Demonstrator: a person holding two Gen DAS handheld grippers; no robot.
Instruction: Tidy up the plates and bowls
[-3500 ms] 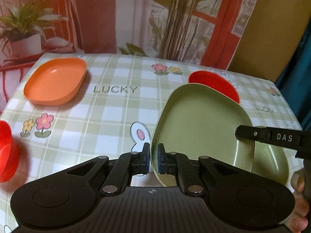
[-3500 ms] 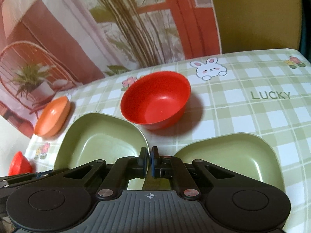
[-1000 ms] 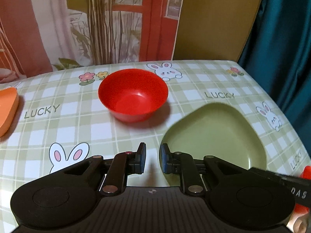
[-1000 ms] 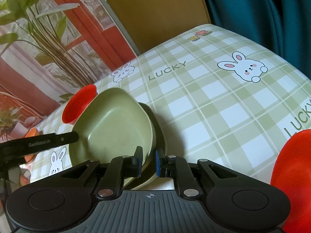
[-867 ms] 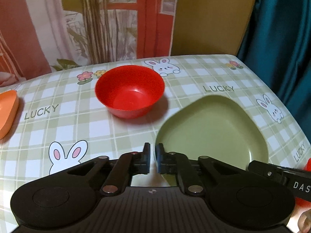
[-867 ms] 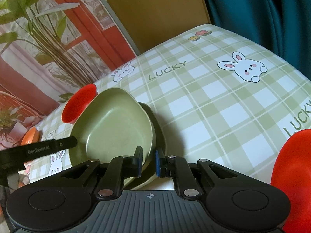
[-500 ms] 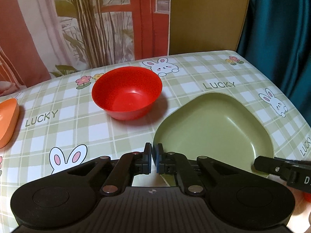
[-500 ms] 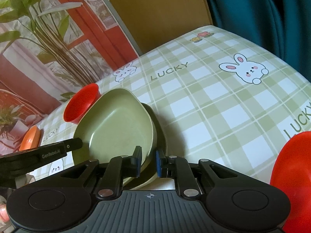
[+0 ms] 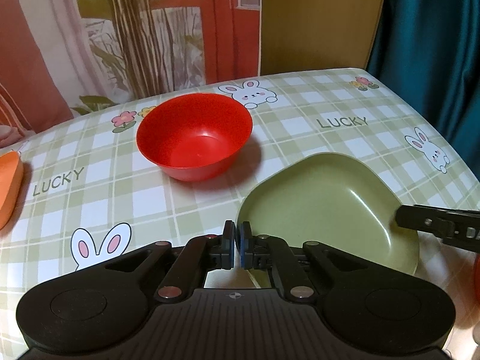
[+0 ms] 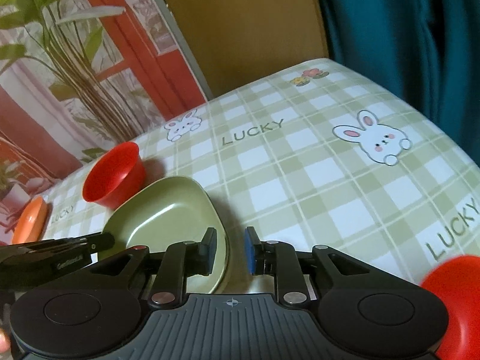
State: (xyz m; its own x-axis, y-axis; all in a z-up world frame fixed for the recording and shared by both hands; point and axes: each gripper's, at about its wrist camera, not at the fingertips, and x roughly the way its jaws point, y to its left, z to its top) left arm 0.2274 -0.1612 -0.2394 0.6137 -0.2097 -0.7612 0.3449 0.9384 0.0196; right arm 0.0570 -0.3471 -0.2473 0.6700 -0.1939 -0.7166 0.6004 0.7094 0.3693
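We angle both grippers down over the checked tablecloth (image 9: 300, 114). Left gripper (image 9: 237, 247) is pressed together at the green plate (image 9: 324, 201) rim; right gripper (image 10: 230, 250), jaws just opening, stands spread beside that plate, empty. Beyond sits the red bowl (image 9: 195, 139).

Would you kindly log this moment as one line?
left gripper: shut on green plate rim | right gripper: jaws just opening, plate rim loose between
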